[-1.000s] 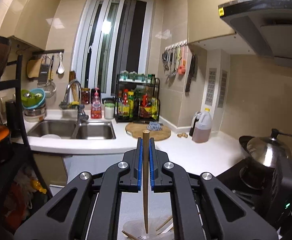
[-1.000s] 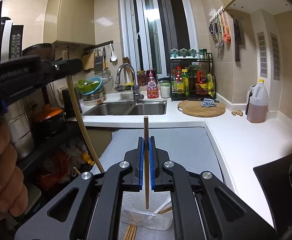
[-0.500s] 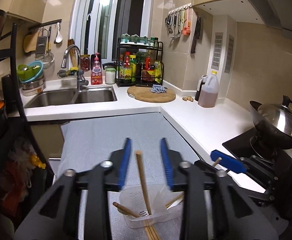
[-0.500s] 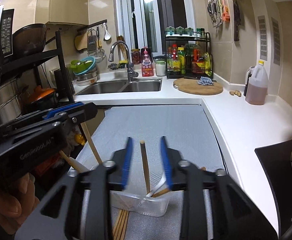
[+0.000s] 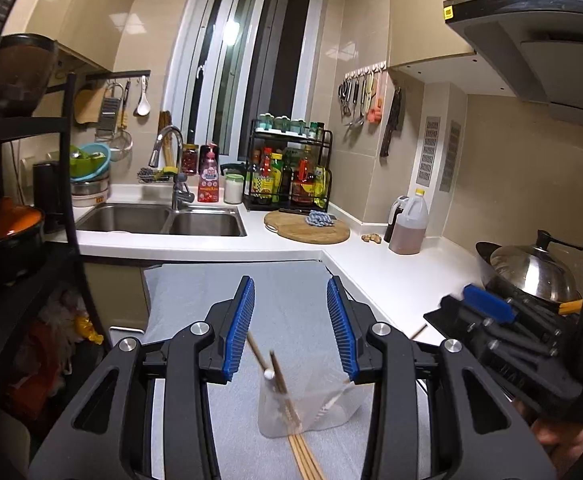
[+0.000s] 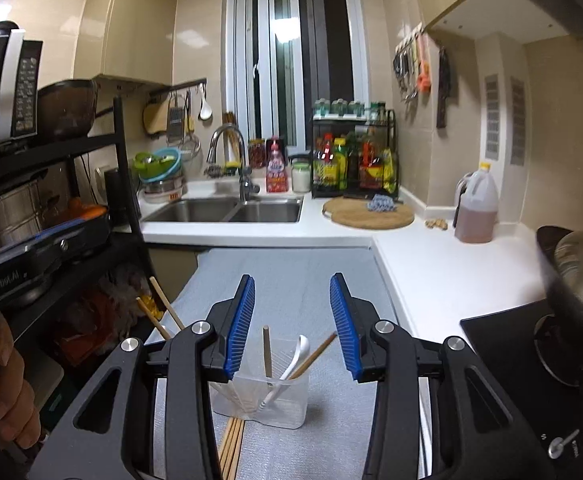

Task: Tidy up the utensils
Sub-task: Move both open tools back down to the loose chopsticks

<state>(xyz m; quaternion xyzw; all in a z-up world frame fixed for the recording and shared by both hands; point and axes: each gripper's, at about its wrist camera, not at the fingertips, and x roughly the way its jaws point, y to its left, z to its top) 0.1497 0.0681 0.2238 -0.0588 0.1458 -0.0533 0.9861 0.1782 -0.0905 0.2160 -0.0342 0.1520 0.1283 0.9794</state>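
A clear plastic holder (image 5: 311, 412) (image 6: 267, 400) stands on the grey mat, with wooden chopsticks (image 6: 267, 350) and a white spoon (image 6: 291, 364) leaning inside it. More chopsticks (image 5: 303, 456) (image 6: 231, 448) lie flat on the mat in front of it. My left gripper (image 5: 290, 322) is open and empty above the holder. My right gripper (image 6: 291, 320) is open and empty above it too. The right gripper also shows at the right of the left wrist view (image 5: 487, 308).
The grey mat (image 6: 291, 280) covers a low surface beside the white counter (image 5: 391, 272). A sink (image 5: 163, 220), a round cutting board (image 5: 307, 230), an oil jug (image 5: 407, 224), a lidded wok (image 5: 531, 272) and a black shelf rack (image 6: 51, 200) surround it.
Both grippers opened and let their chopsticks drop into the holder, then drew back and up from it.
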